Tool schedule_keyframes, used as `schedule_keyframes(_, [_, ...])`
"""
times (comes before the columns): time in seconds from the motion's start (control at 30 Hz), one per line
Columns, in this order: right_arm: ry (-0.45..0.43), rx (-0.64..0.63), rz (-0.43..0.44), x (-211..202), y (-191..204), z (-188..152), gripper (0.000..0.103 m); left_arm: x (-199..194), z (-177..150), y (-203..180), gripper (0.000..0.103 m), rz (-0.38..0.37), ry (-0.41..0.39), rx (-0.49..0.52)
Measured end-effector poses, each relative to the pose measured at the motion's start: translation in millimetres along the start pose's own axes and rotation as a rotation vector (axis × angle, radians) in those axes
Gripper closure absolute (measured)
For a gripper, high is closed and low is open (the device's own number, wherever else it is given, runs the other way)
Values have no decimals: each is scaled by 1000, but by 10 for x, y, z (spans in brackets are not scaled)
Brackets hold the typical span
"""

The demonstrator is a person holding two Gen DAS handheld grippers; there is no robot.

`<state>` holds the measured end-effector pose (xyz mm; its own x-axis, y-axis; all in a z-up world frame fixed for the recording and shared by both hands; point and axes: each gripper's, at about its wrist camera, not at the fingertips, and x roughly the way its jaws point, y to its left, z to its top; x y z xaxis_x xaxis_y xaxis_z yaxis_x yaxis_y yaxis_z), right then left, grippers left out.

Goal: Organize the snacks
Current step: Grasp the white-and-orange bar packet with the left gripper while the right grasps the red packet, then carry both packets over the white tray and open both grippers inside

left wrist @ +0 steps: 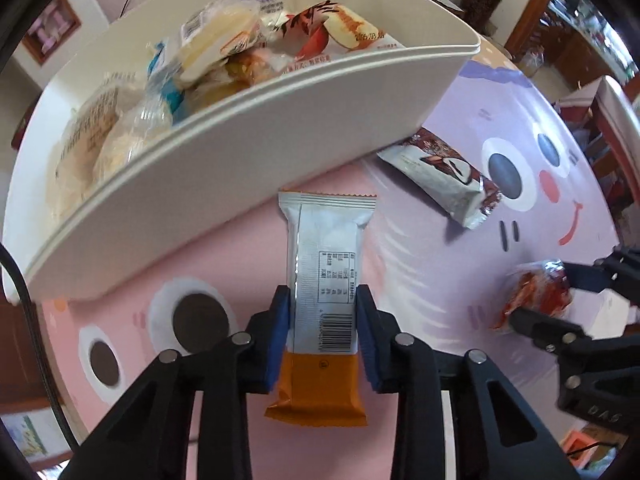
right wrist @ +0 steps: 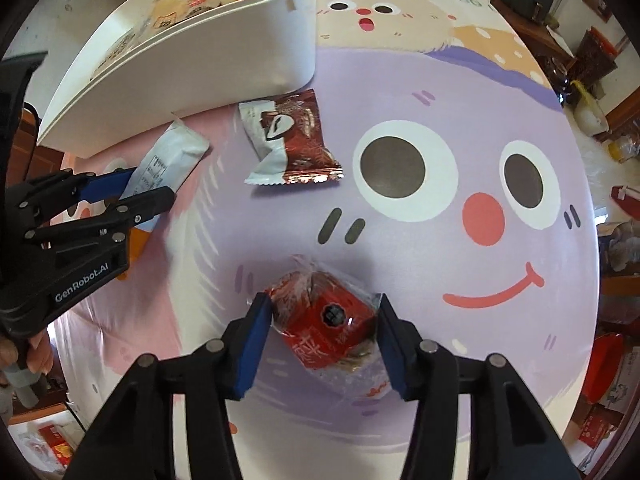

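My left gripper (left wrist: pixel 322 300) is shut on a white-and-orange snack bar (left wrist: pixel 326 240), blue pads pressing its long sides; the bar lies flat on the table mat below the white bin (left wrist: pixel 280 120). From the right wrist the left gripper (right wrist: pixel 148 188) and the bar (right wrist: pixel 168 156) appear at the left. My right gripper (right wrist: pixel 322 316) points down over a red snack packet (right wrist: pixel 324 316), both pads against its wrapper. The right gripper (left wrist: pixel 548 296) and the red packet (left wrist: pixel 536 292) also show in the left wrist view. The bin (right wrist: pixel 200 56) holds several wrapped pastries.
A brown-and-white snack packet (left wrist: pixel 444 176) lies beside the bin's near corner, between the two grippers, and shows again as the brown-and-white packet (right wrist: pixel 292 140). The round table carries a cartoon-face mat (right wrist: pixel 440 120). A person's hand (right wrist: pixel 36 356) holds the left gripper's handle. Furniture surrounds the table.
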<state>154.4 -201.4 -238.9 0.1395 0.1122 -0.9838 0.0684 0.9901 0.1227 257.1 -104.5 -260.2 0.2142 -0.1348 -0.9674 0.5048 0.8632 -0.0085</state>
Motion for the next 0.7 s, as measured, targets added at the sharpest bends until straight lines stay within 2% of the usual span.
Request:
schedule_keyframes(0.2, [0, -20, 21, -82, 77, -132, 56, -109, -170, -66, 73, -13, 0, -51])
schedule_keyframes(0.47, [-17, -78, 37, -277, 240, -434, 63, -440, -518, -214, 73, -27, -44, -94])
schedule_keyframes(0.67, [-59, -109, 67, -497, 306, -528, 63, -896, -686, -140, 73, -30, -107, -128])
schedule_keyframes(0.7, [-66, -112, 74, -526, 293, -465, 63, -1034, -890, -137, 73, -33, -125, -138])
